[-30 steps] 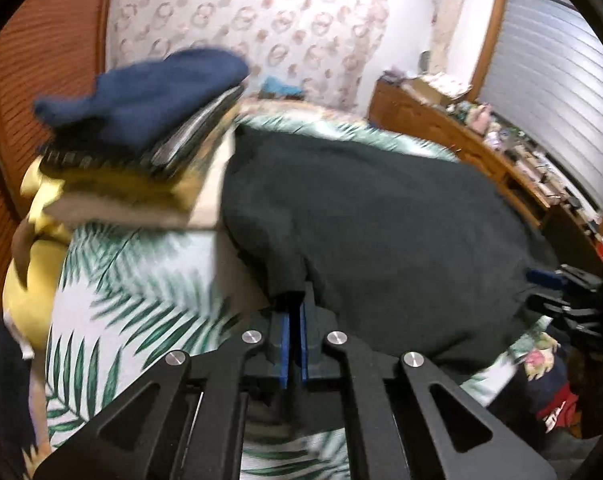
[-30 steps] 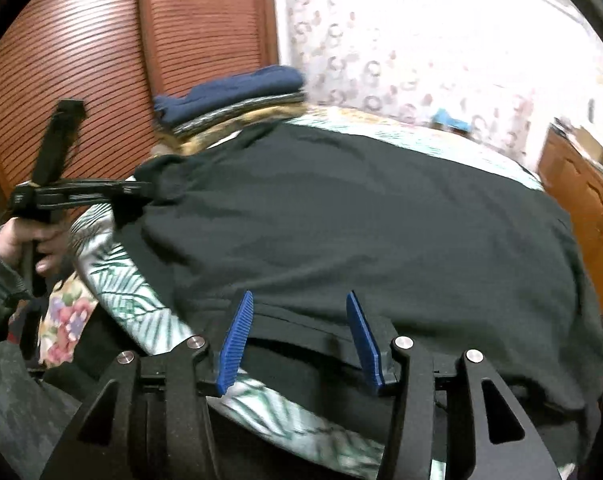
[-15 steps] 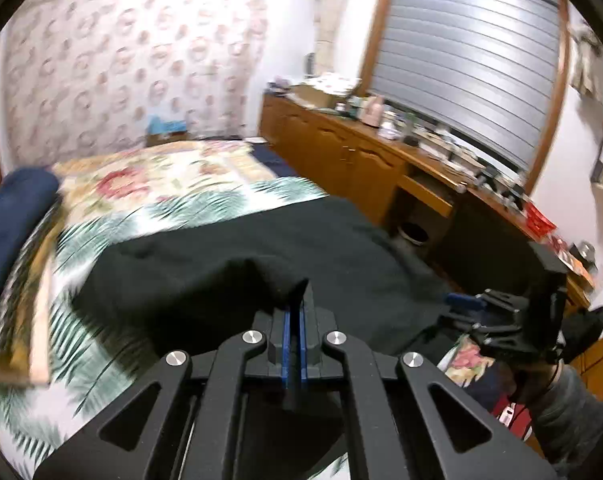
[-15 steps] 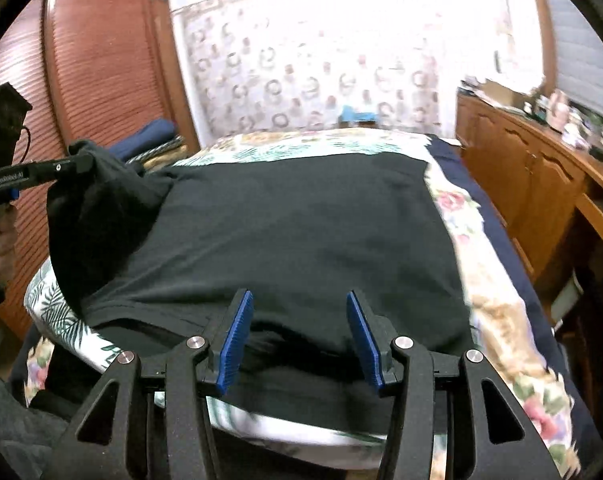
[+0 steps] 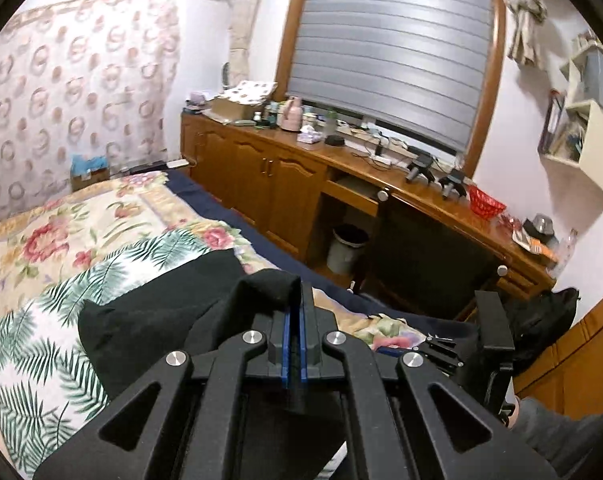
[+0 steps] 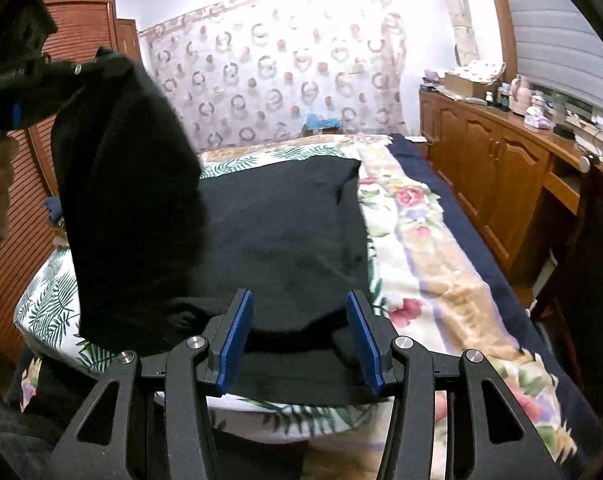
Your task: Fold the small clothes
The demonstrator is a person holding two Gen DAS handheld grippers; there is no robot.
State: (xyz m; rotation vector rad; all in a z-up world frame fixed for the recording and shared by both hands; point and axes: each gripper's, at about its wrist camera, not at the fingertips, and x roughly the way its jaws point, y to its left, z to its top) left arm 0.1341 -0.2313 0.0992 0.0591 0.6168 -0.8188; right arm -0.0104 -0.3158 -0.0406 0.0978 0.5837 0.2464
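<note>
- Closest to us, our left gripper (image 5: 294,354) has its two blue pads pressed flat together, with a thick fold of the black garment (image 5: 157,320) bunched up between and over the tips. So it's clamped on the cloth.
- From the right wrist view that same garment (image 6: 285,236) is a soft, matte, slightly fuzzy knit. One side is lifted into a tall drooping flap off to the left of our right gripper (image 6: 299,344), hanging from the left gripper (image 6: 61,76) up high.
- Our right gripper has its blue rubbery pads spread wide apart. The near hem of the garment lies between them, but whether the pads touch it we can't tell.
- The rest of the garment lies flat ahead of the right gripper in a rough rectangle, a bit rumpled at the far right corner.
- It all sits on the bed (image 6: 433,272), which has a smooth printed cover: green palm fronds under and left of the cloth, pink roses on cream to the right, and a navy strip along the right edge.
- Further right of both grippers there's a long glossy wooden cabinet (image 5: 285,184) with arched panel doors and a cluttered top.
- Under its open part stands a small round waste bin (image 5: 347,248).
- Furthest back: a curtain (image 6: 285,76) with a ring-and-dot pattern straight ahead, and a grey slatted blind (image 5: 389,44) in a wood frame above the cabinet.
</note>
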